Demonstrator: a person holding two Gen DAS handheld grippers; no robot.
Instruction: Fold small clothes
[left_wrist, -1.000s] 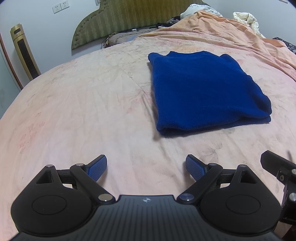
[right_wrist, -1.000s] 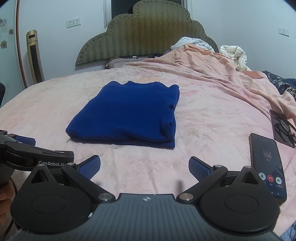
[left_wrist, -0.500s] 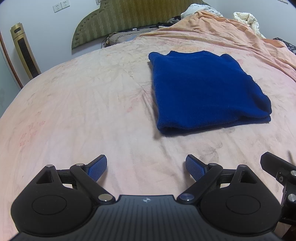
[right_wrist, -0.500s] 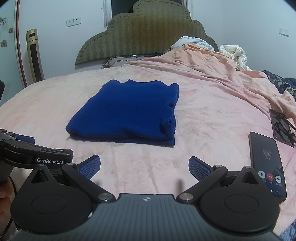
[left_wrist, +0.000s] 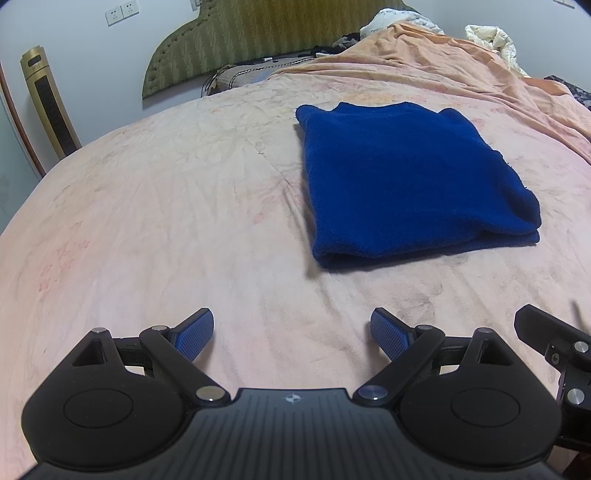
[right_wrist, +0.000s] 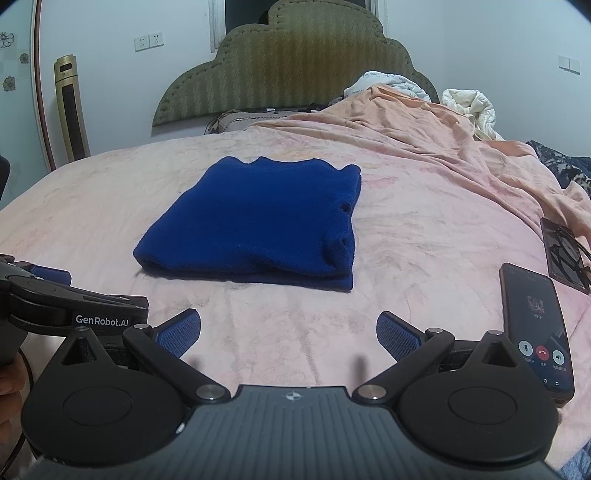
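A folded blue sweater lies flat on the pink bed, ahead of both tools and apart from them. The left tongs and the right tongs are each spread wide and hold nothing. A phone with a lit call screen lies on the bed just beside the right tongs.
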